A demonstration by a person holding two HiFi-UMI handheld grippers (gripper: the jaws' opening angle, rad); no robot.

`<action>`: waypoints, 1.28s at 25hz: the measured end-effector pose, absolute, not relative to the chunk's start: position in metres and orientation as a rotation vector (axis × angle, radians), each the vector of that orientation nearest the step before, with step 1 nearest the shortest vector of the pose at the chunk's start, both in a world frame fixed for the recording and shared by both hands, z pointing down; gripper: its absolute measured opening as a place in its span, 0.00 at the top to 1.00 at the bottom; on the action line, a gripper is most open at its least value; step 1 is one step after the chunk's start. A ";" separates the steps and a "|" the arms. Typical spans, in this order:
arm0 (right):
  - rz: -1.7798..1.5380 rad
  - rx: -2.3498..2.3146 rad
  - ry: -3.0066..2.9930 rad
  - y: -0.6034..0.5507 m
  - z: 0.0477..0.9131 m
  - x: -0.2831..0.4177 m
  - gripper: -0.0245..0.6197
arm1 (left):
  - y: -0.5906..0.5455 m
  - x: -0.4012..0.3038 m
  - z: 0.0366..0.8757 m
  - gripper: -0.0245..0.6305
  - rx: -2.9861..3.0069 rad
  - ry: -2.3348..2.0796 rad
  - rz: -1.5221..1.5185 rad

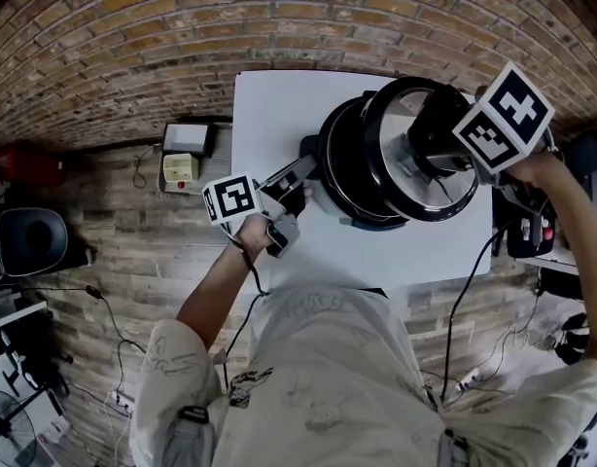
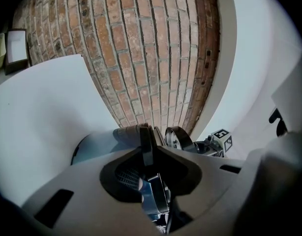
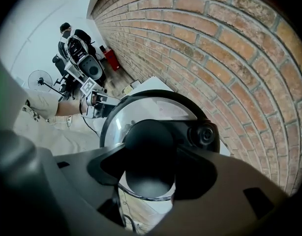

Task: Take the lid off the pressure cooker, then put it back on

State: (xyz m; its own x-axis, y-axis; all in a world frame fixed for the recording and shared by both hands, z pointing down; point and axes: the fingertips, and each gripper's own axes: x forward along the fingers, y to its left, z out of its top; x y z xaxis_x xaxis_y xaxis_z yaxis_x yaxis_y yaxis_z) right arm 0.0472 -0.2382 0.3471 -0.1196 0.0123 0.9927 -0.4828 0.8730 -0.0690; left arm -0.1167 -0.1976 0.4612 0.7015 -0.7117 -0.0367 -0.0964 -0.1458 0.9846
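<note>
A black pressure cooker pot (image 1: 339, 168) stands on the white table (image 1: 269, 115). My left gripper (image 1: 297, 178) is shut on the pot's thin black side handle (image 2: 147, 151), pointing level. The glass lid (image 1: 407, 178) with its dark rim hangs tilted above and to the right of the pot, clear of the rim. My right gripper (image 1: 439, 139) points down and is shut on the lid's round black knob (image 3: 148, 156). In the right gripper view the lid (image 3: 141, 109) fills the middle, with a small valve (image 3: 206, 133) on its edge. The left gripper view shows the lid (image 2: 178, 138) edge-on.
A small grey box (image 1: 187, 139) and a cream device (image 1: 180, 170) lie on the floor left of the table. A red object (image 1: 26, 163) and a black chair (image 1: 31, 241) stand further left. Cables trail below the table; dark gear (image 1: 532, 232) sits at right.
</note>
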 end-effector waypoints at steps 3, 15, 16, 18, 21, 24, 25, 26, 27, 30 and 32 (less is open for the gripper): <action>0.459 0.391 -1.653 -0.236 0.345 0.061 0.51 | -0.197 -0.122 0.467 0.81 1.665 -0.723 -0.566; 0.565 0.478 -1.666 -0.217 0.339 0.139 0.51 | -0.197 -0.128 0.471 0.74 1.642 -0.839 -0.618; 0.572 0.484 -1.666 -0.215 0.340 0.146 0.51 | -0.197 -0.129 0.472 0.73 1.637 -0.850 -0.620; 0.580 0.495 -1.666 -0.212 0.343 0.159 0.51 | -0.198 -0.130 0.474 0.73 1.629 -0.869 -0.628; 0.606 0.505 -1.670 -0.205 0.348 0.176 0.51 | -0.197 -0.132 0.477 0.77 1.599 -0.887 -0.647; 0.638 0.514 -1.673 -0.198 0.351 0.195 0.51 | -0.197 -0.132 0.473 0.81 1.598 -0.894 -0.668; 0.644 0.518 -1.673 -0.196 0.352 0.201 0.51 | -0.197 -0.132 0.472 0.81 1.598 -0.894 -0.679; 0.650 0.521 -1.673 -0.194 0.353 0.207 0.51 | -0.197 -0.133 0.472 0.81 1.593 -0.898 -0.687; 0.657 0.525 -1.673 -0.192 0.355 0.213 0.51 | -0.197 -0.133 0.472 0.81 1.587 -0.903 -0.694; 0.682 0.538 -1.674 -0.185 0.361 0.229 0.51 | -0.197 -0.135 0.472 0.81 1.580 -0.920 -0.708; 0.702 0.546 -1.675 -0.181 0.367 0.238 0.51 | -0.197 -0.136 0.472 0.81 1.577 -0.932 -0.715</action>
State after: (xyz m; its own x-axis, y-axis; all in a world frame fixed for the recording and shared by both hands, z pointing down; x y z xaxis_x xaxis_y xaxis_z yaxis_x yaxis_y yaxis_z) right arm 0.2385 -0.1806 0.3666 -0.2104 0.0153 0.9775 -0.6861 0.7099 -0.1588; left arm -0.1364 -0.1971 0.4723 0.5059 -0.8620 0.0333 -0.1908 -0.0742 0.9788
